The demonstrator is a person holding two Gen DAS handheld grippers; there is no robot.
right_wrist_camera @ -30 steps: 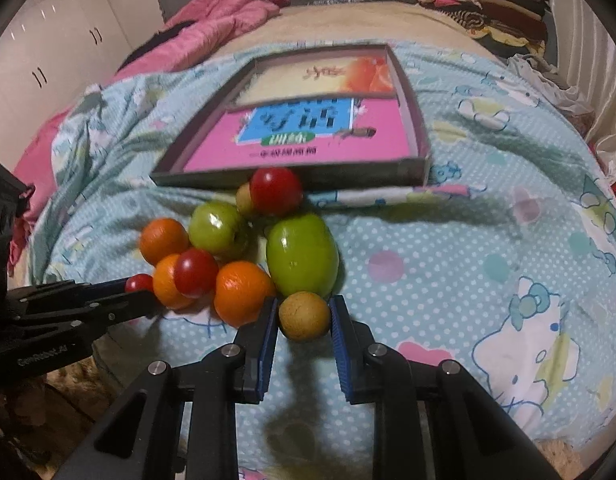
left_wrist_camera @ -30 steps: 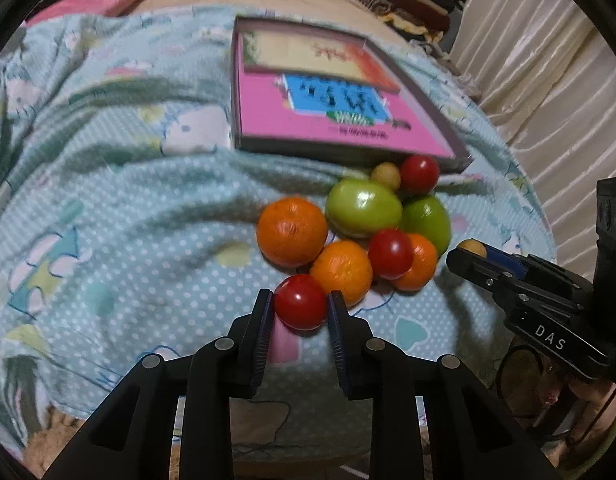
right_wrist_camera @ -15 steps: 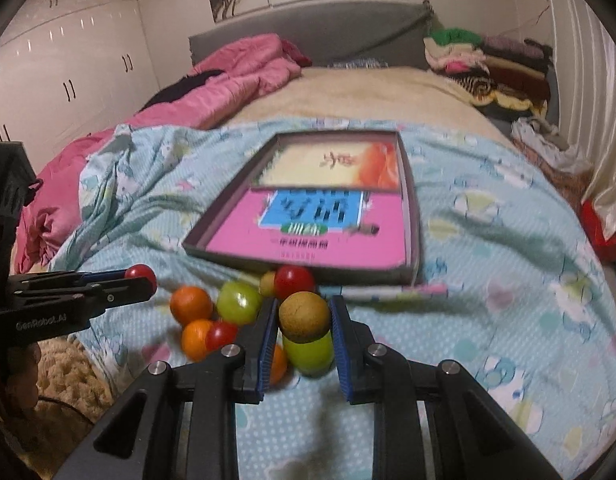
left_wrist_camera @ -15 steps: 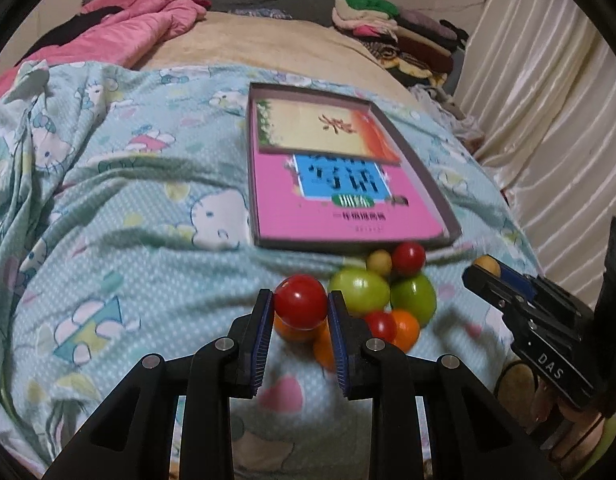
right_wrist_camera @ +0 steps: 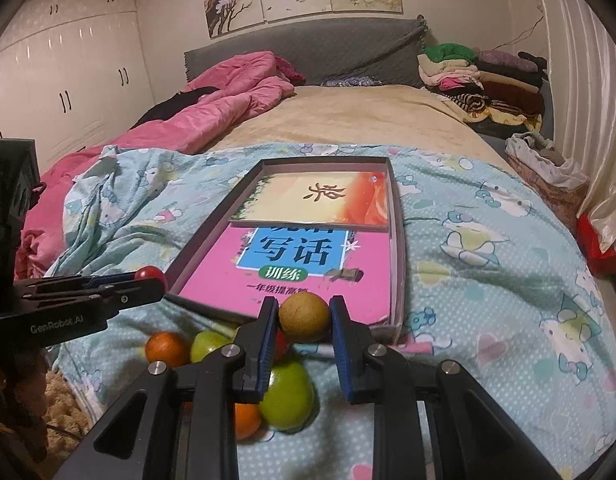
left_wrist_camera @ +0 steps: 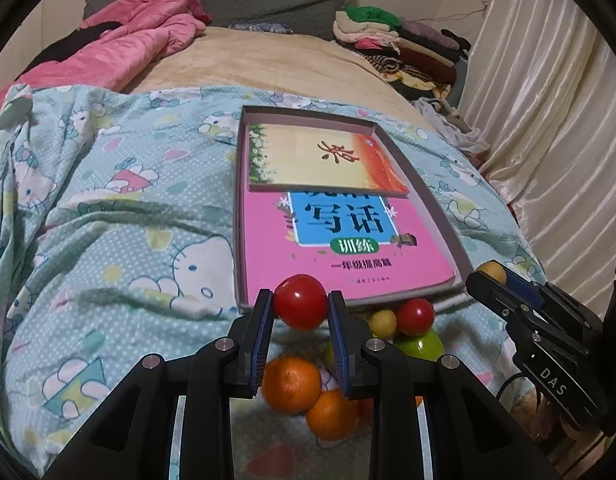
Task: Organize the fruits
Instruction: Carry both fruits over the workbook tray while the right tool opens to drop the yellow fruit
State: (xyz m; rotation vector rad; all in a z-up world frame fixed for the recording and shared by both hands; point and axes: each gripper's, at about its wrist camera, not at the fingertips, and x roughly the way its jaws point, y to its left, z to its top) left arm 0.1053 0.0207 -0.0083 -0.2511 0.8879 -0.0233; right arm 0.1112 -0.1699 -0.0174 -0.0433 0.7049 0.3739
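Observation:
My left gripper (left_wrist_camera: 300, 307) is shut on a red tomato (left_wrist_camera: 300, 301) and holds it in the air above the fruit pile, near the front edge of the shallow box (left_wrist_camera: 439, 216). My right gripper (right_wrist_camera: 304, 318) is shut on a small brown round fruit (right_wrist_camera: 304, 317), also lifted above the pile. Below lie oranges (left_wrist_camera: 290, 384), a green fruit (right_wrist_camera: 287, 395), another tomato (left_wrist_camera: 415, 316) and a small yellow fruit (left_wrist_camera: 382, 323) on the blue blanket. The right gripper shows at the right of the left wrist view (left_wrist_camera: 492, 278); the left gripper shows at the left of the right wrist view (right_wrist_camera: 150, 280).
The box holds a pink book (left_wrist_camera: 339, 256) and an orange-yellow book (left_wrist_camera: 319, 160). The blue cartoon-print blanket (left_wrist_camera: 120, 216) covers the bed. A pink quilt (right_wrist_camera: 228, 100) lies at the back left, folded clothes (right_wrist_camera: 475, 76) at the back right, curtains (left_wrist_camera: 547, 100) to the right.
Both grippers have risen from the blanket with their fruits and moved towards the box's front edge. The pile below has stayed in place.

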